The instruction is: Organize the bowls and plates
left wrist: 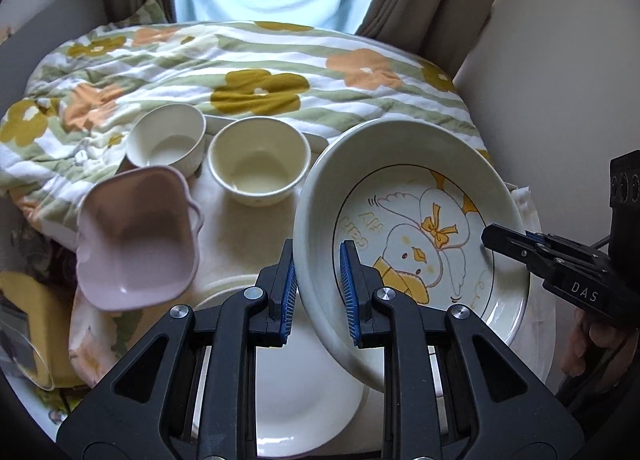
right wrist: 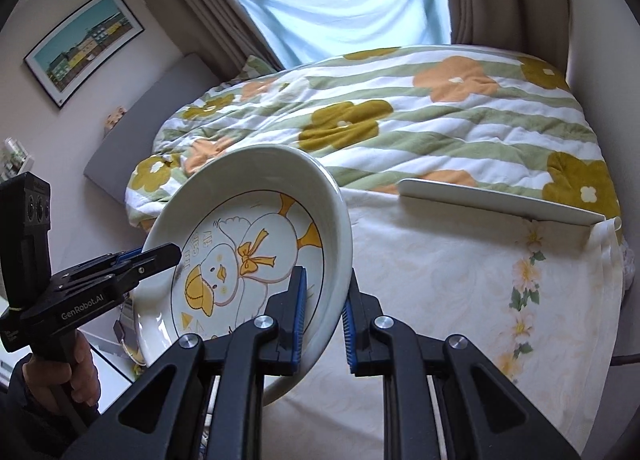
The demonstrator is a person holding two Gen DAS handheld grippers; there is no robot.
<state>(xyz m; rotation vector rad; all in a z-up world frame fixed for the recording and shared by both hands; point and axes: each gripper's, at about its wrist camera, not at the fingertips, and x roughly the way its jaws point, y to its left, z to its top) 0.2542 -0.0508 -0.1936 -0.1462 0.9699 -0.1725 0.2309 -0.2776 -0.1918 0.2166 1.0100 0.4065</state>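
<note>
Black left gripper (left wrist: pixel 318 292) with blue ribbed pads, nearest the left wrist lens: jaws clenched on the near-left rim of a large cream ceramic deep plate with a yellow duck drawing (left wrist: pixel 416 227), one pad inside the wall, one outside. Plate lifted clear of the tabletop and tilted, its well facing the lens.

Left to right in the left wrist view:
- Pale pink squarish plastic bowl with small side handles (left wrist: pixel 136 236), tilted, resting at the left on the edge of the bedding.
- White ribbed ceramic ramekin (left wrist: pixel 168 141), upright, behind the pink bowl.
- Cream round ceramic bowl (left wrist: pixel 259 165), upright, just beside the ramekin.
- Plain white round ceramic plate (left wrist: pixel 304 392), flat on the cream floral-patterned tabletop cloth (left wrist: pixel 248 236), below the left gripper and partly under the lifted duck plate.
- Black right gripper (left wrist: pixel 486 238), marked "DAS", jaws closed on the far-right rim of the same duck plate.

Right wrist view: right gripper (right wrist: pixel 326 308) grasping the plate wall (right wrist: pixel 256 244); left gripper (right wrist: pixel 178 250) at the opposite rim, a hand (right wrist: pixel 72 376) on its handle. White flat rectangular tray (right wrist: pixel 500 199) at the far edge of the cloth (right wrist: pixel 460 300), against the green-striped quilt with orange and mustard flowers (right wrist: pixel 400 127).
</note>
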